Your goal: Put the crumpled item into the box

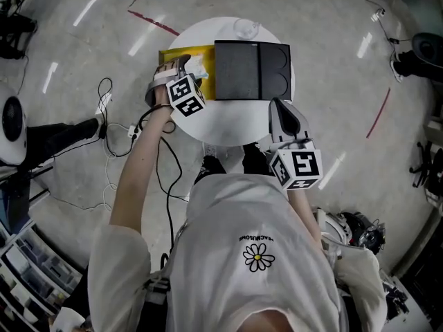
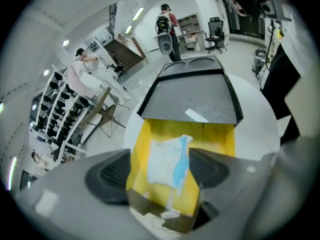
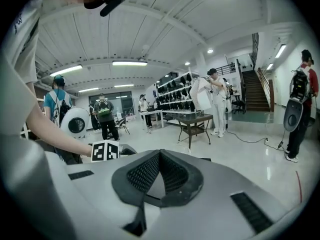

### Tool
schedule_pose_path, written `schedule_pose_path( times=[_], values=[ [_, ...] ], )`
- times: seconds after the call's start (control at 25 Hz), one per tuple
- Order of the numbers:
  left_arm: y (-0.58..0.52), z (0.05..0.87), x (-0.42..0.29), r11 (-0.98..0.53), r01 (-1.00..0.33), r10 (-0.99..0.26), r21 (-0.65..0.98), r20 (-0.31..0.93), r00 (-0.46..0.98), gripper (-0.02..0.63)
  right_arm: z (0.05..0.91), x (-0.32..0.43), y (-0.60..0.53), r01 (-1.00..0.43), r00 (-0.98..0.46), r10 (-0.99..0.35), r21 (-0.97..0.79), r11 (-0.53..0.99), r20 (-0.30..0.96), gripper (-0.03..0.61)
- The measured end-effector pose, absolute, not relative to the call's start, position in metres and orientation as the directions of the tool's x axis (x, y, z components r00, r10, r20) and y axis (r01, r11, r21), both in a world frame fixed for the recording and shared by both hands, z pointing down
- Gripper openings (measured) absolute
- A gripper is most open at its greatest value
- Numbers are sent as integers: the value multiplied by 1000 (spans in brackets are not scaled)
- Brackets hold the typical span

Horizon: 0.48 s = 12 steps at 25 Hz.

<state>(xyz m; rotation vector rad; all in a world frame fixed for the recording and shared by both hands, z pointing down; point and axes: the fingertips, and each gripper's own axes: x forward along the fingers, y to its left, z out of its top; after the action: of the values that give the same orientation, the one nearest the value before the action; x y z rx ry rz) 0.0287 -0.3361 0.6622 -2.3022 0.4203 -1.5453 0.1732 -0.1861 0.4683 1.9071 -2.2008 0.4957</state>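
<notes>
**Clerk:** What is entered as hidden or poorly seen?

**Checker:** In the head view, the near left corner of the yellow box [image 1: 174, 52] is covered by the left hand-held gripper [image 1: 182, 66]. Only a white scrap of the crumpled item [image 1: 198, 66] is seen there. A clear round object [image 1: 246, 28] is noted at the far edge of the surface [image 1: 228, 126], but its kind cannot be determined. The near edge of the surface is cut off by the person's shoulders. Neither the box nor the crumpled item is shown in the right gripper view.

**Clerk:** And the counts?

**Checker:** One surface is listed, round and white. One box is listed, yellow inside, with one dark lid [image 1: 250, 69] laid open flat beside it. Two round recesses are counted in that lid. One crumpled item is listed, white with a blue streak. Two hand-held grippers are recorded, each with one marker cube.

**Clerk:** Location of the crumpled item?

**Checker:** It is recorded lying inside the box, on the yellow floor. In the left gripper view it is framed between the jaws, but it is not pressed by either pad.

**Clerk:** Gripper states?

**Checker:** The left gripper's jaws are spread wide above the box, and nothing is gripped. The jaws of the right hand-held gripper [image 3: 160, 156] are closed tip to tip and nothing is held. It is kept at the near right edge of the surface.
</notes>
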Motion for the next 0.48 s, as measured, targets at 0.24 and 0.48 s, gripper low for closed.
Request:
schedule_pose_path(
  times=[0.24,0.48],
  values=[
    [-350,610,33,-850,-104,-510,-516,759,404,345,455,167,-188,-983,-159,-936,-140,120,314,0],
    [-378,532,28,-783,-229,-613,-579,650,450,345,439,149,-200,-976,-194,-948,-143,162,253,0]
  ],
)
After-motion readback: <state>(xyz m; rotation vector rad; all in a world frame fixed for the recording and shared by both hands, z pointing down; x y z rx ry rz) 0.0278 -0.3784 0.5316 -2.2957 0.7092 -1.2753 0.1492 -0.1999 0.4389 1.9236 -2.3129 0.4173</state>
